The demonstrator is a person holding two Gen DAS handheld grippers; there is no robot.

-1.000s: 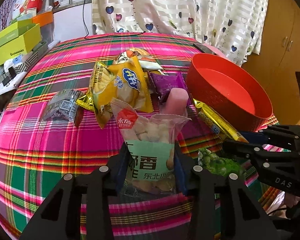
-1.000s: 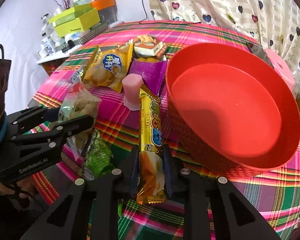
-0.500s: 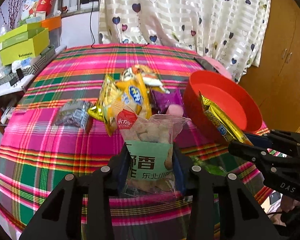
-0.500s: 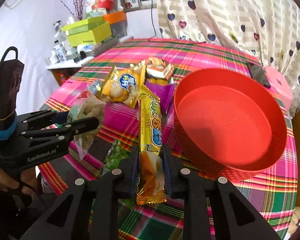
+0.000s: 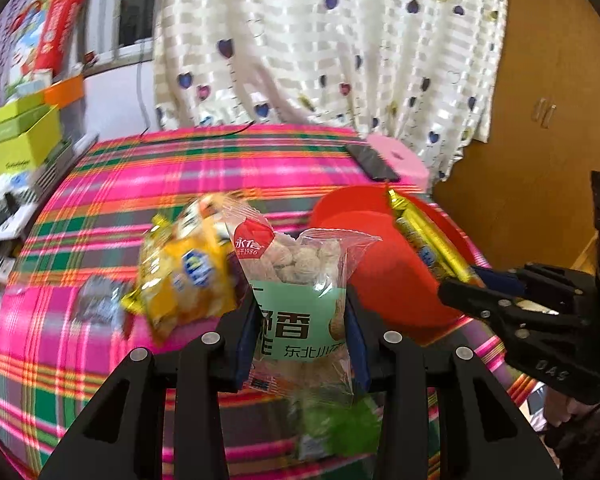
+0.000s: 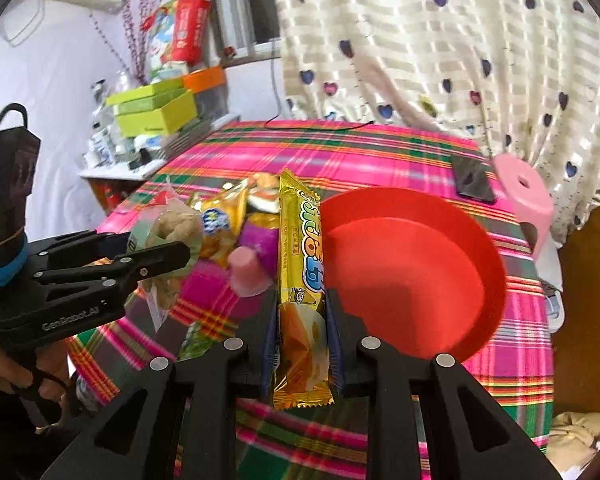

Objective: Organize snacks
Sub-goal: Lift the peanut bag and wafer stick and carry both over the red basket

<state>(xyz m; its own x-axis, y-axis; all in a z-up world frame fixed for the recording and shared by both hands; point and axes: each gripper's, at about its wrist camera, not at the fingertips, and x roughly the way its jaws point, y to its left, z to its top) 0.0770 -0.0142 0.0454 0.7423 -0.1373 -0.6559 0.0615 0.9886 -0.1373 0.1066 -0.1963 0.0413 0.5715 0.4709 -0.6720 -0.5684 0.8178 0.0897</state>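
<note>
My left gripper (image 5: 302,320) is shut on a clear bag of round nut snacks with a green label (image 5: 300,280) and holds it above the table. My right gripper (image 6: 301,320) is shut on a long gold snack bar (image 6: 301,264), held up beside the left rim of the red bowl (image 6: 412,276). The bowl is empty. The bowl (image 5: 380,264) also shows in the left wrist view, with the gold bar (image 5: 428,240) over it and the right gripper (image 5: 460,284) at its right. The left gripper (image 6: 160,256) with the nut bag (image 6: 172,232) shows left in the right wrist view.
A yellow chip bag (image 5: 188,276), a grey packet (image 5: 96,300), a green packet (image 5: 340,420), a pink jelly cup (image 6: 246,272) and a purple packet (image 6: 260,236) lie on the plaid tablecloth (image 5: 160,184). A phone (image 6: 472,180) and pink stool (image 6: 524,196) are behind the bowl. Boxes (image 6: 156,112) stand far left.
Both grippers have risen with their snacks still held; the table and bowl now look farther below. The gold bar has come up beside the bowl's rim.
</note>
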